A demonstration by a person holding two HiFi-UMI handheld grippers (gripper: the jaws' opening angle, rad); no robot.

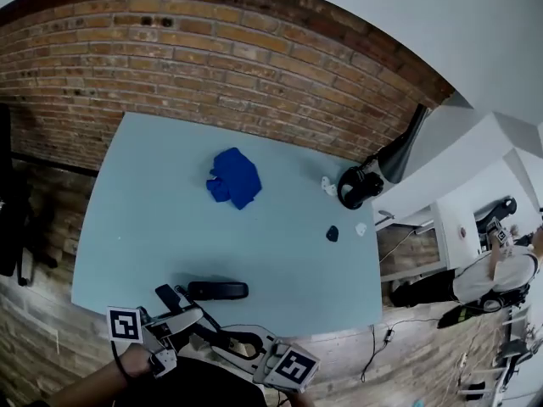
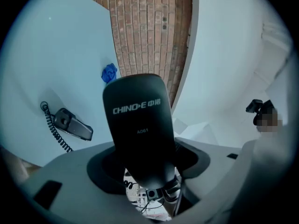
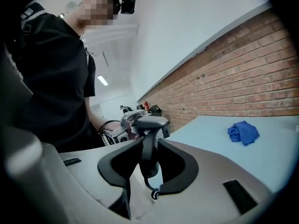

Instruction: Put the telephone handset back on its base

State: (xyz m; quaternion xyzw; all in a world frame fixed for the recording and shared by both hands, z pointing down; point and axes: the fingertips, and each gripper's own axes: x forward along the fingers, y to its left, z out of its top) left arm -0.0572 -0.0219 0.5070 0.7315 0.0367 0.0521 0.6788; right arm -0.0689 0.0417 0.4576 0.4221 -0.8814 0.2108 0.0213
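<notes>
The black telephone handset point(image 1: 218, 290) lies flat near the front edge of the light-blue table point(image 1: 144, 202), its coiled cord point(image 2: 53, 129) trailing beside it. In the left gripper view the handset point(image 2: 72, 124) lies to the left on the table. The black telephone base point(image 2: 138, 125), printed CHINO-E, stands upright between the left gripper's jaws, held off the table. My left gripper point(image 1: 174, 312) and right gripper point(image 1: 246, 346) face each other at the table's front edge. In the right gripper view the base point(image 3: 148, 153) shows edge-on, pinched between the right jaws.
A crumpled blue cloth point(image 1: 235, 176) lies mid-table. Black headphones point(image 1: 356, 186), a small black object point(image 1: 333, 233) and white bits point(image 1: 327, 185) sit near the right edge. A brick wall point(image 1: 212, 49) runs behind. A person point(image 1: 496, 274) is off to the right.
</notes>
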